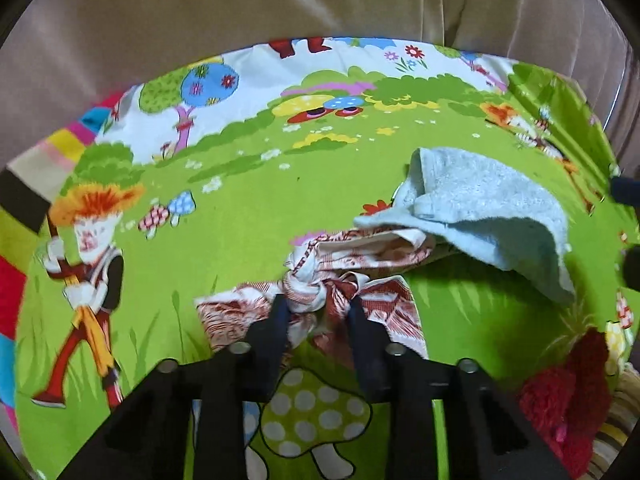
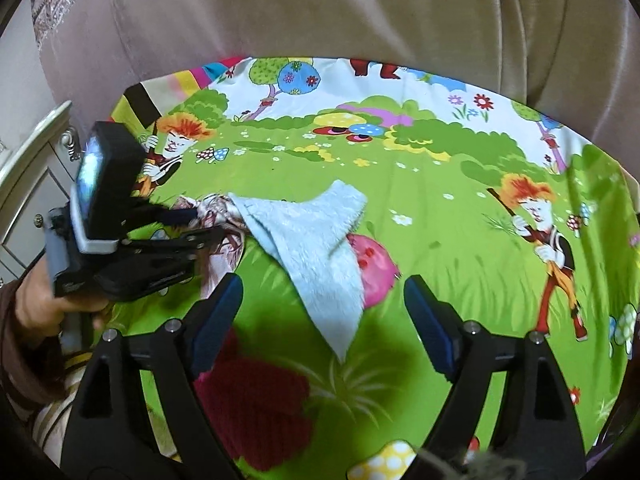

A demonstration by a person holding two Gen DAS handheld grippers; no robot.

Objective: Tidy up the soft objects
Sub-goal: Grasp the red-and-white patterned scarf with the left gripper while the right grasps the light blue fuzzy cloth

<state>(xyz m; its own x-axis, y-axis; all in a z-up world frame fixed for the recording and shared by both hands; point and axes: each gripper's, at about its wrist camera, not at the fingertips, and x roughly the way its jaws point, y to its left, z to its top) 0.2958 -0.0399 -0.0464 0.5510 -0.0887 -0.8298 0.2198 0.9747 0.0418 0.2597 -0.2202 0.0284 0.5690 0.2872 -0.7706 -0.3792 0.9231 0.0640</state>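
My left gripper (image 1: 318, 304) is shut on a bunched red-and-white patterned cloth (image 1: 340, 264) lying on the cartoon-print sheet (image 1: 248, 208). A light blue towel (image 1: 480, 208) overlaps the cloth's far right part. In the right wrist view the left gripper (image 2: 200, 226) comes in from the left, pinching that cloth (image 2: 224, 216) beside the blue towel (image 2: 316, 248). My right gripper (image 2: 320, 292) stands open, its fingers spread either side of the towel's near corner and apart from it. A dark red knitted piece (image 2: 256, 400) lies under its left finger, and shows low on the right in the left wrist view (image 1: 568, 392).
The sheet (image 2: 440, 240) covers a cushioned seat with a beige upholstered backrest (image 2: 360, 12) behind. A white cabinet (image 2: 28, 184) stands at the left. A hand in a brown sleeve (image 2: 36, 304) holds the left gripper. Striped fabric (image 1: 616, 432) lies by the red piece.
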